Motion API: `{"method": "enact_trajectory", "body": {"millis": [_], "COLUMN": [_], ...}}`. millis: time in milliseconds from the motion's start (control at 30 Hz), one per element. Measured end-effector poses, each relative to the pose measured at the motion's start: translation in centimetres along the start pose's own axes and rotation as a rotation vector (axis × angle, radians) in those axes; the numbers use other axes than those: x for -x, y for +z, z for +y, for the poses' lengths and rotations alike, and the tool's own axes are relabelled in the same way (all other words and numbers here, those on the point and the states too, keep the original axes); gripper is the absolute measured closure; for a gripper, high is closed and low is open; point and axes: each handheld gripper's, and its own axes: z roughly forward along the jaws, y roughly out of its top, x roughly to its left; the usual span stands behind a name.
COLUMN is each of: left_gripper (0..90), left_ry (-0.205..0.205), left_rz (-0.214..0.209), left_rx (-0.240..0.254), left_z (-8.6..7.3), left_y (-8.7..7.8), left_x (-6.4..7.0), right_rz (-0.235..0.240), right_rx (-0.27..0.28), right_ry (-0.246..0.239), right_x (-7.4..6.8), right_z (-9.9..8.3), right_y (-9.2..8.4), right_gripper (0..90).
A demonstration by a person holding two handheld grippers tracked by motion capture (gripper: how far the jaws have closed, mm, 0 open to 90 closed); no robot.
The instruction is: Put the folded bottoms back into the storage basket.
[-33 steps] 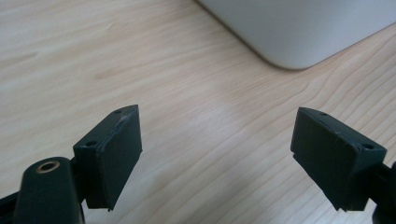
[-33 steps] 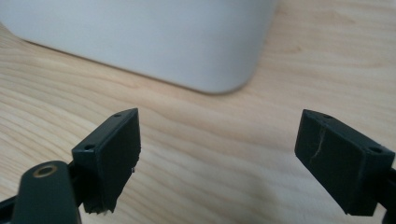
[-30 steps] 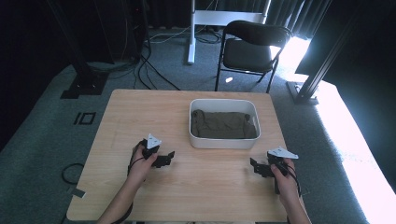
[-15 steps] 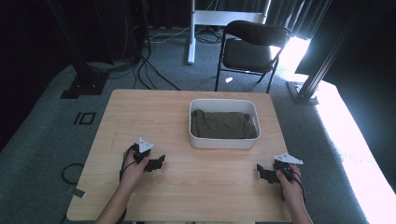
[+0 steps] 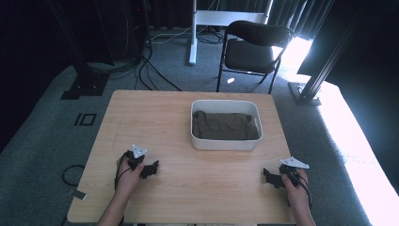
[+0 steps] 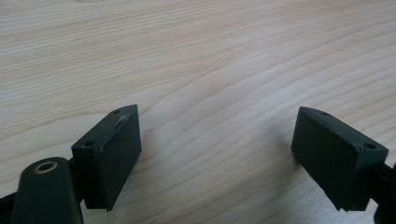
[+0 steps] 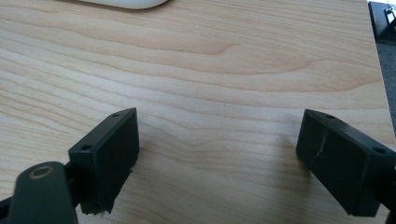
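Across the middle of the high view: a pale wooden table (image 5: 155, 117), set on grey carpet (image 5: 42, 141). Far behind it, a black folding chair (image 5: 251, 47) and loose cables (image 5: 155, 70) on the floor. Right of the table's centre, toward the far edge: a white rectangular tub (image 5: 226, 143), with a crumpled olive-brown cloth (image 5: 226, 126) lying inside, well apart from both tongs. Near left, close to the table's near edge: left gripper (image 5: 149, 169), held in the left hand (image 5: 129, 176), low over bare wood, pointing right. Near right corner: right gripper (image 5: 269, 178), held in the right hand (image 5: 296, 186), pointing left, also low over the wood. Seen from the left gripper view: left gripper (image 6: 217, 154) with jaws wide apart, bare wood grain between them. Same in the right gripper view: right gripper (image 7: 219, 156) spread wide, holding nothing, with the tub's white rim (image 7: 126, 3) at the far edge.
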Motion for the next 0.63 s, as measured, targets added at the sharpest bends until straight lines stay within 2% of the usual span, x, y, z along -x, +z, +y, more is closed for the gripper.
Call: {"method": "enact_trajectory", "body": {"millis": [33, 100, 267, 633], "left_gripper": [17.3, 17.2, 16.7, 12.0], "left_ry": [-0.015, -0.013, -0.013, -0.04], "left_rz": [0.008, 0.01, 0.012, 0.035], "left_rx": [0.011, 0.016, 0.014, 0.006], "left_z": [-0.2, -0.29, -0.3, -0.28], "left_y": [-0.05, -0.06, -0.09, 0.02], "left_x": [-0.12, -0.15, -0.13, -0.08], "right_rz": [-0.001, -0.001, -0.002, -0.007], "right_rx": [0.001, 0.001, 0.001, 0.001], "right_ry": [0.0, 0.001, 0.004, 0.008], "right_x": [-0.01, -0.01, -0.01, -0.02], "right_z": [-0.01, -0.01, -0.02, 0.02], "right_y": [0.0, 0.0, 0.01, 0.08], "right_gripper": [13.0, 13.0, 13.1, 12.4]}}
